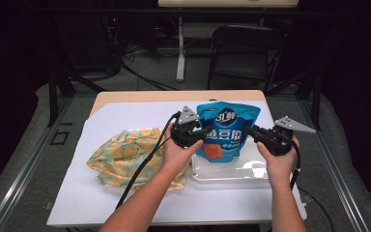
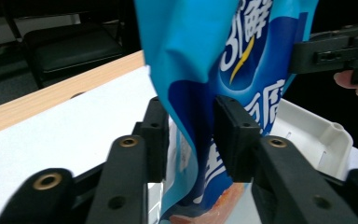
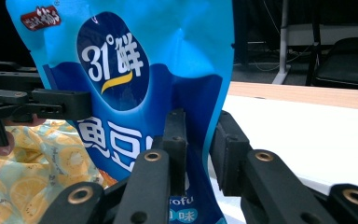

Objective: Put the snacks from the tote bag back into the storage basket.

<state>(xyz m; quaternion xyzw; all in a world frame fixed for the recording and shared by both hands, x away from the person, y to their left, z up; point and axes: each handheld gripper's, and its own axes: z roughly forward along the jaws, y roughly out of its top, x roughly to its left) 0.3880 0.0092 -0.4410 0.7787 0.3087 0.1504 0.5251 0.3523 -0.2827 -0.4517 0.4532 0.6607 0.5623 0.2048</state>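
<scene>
Bag: the blue snack bag [image 1: 226, 129] stands upright, its bottom in the clear tray [image 1: 207, 175] on the white sheet [image 1: 77, 193].
Left gripper [image 1: 199, 133]: I read it as released; its jaws flank the bag's edge with gaps showing.
Right gripper [image 1: 252, 133]: likewise slack, the opposite edge running loose between its jaws (no pad visibly pressing).
Advice: I would draw both grippers straight outward, level, so neither pad snags the film and tips the bag.
Nearby: patterned cloth [image 1: 125, 157] beside the tray, keep clear.

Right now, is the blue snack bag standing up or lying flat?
Standing up. The blue snack bag rises upright with its bottom in the clear tray, its top edge well above the table, its side edges between both tools' jaws.
</scene>
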